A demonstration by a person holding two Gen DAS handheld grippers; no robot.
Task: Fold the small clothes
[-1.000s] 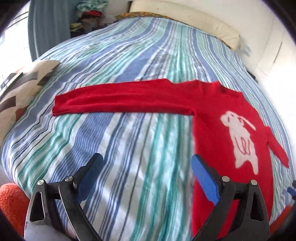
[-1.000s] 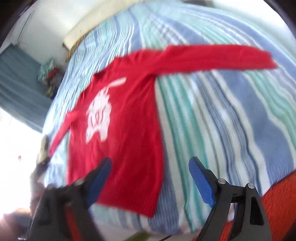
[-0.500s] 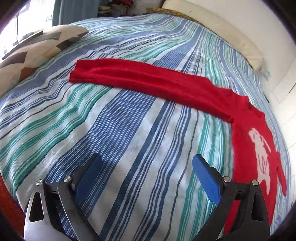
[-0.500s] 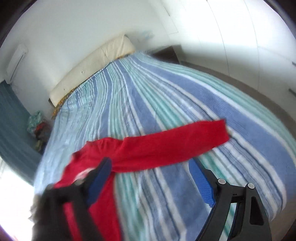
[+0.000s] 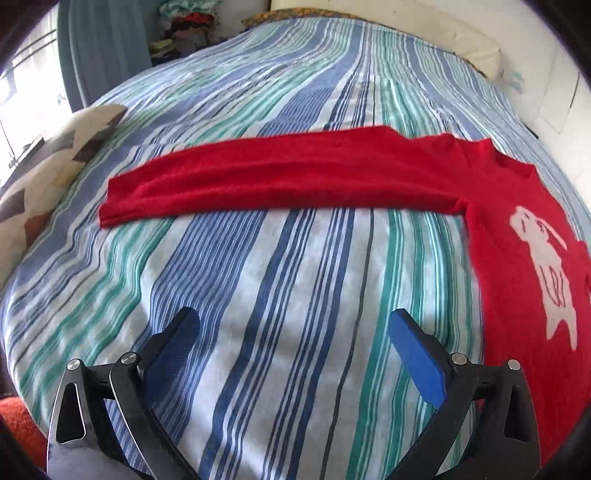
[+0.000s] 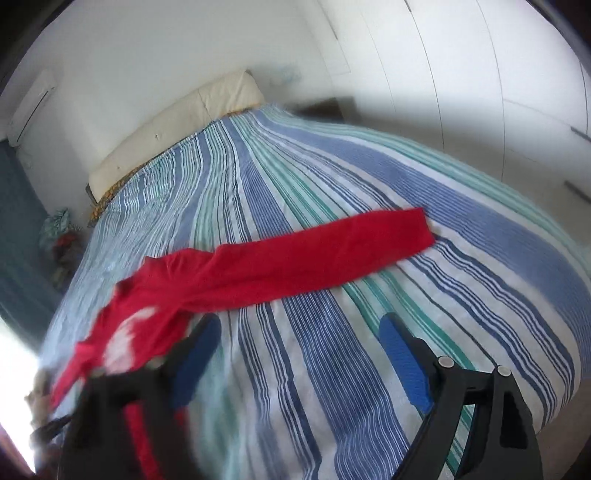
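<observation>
A red sweater (image 5: 509,206) with a white animal figure lies flat on the striped bedspread (image 5: 280,295). One sleeve (image 5: 258,177) stretches out to the left in the left wrist view. My left gripper (image 5: 293,325) hovers open above bare bedspread, short of that sleeve, with nothing between its blue pads. In the right wrist view the other sleeve (image 6: 325,251) reaches to the right, and the sweater's body (image 6: 133,328) sits at lower left, blurred. My right gripper (image 6: 299,328) is over the bedspread just below this sleeve, its jaws opening wider and empty.
A patterned cushion (image 5: 48,173) rests at the bed's left edge. A cream headboard pillow (image 6: 173,129) lies at the far end. White wardrobe doors (image 6: 480,81) stand along the right. A pile of clothes (image 5: 184,33) sits by the blue curtain.
The left gripper has sunk closer to the bed and now faces the left sleeve. The right gripper has swung from over the sweater's body towards the right sleeve.
</observation>
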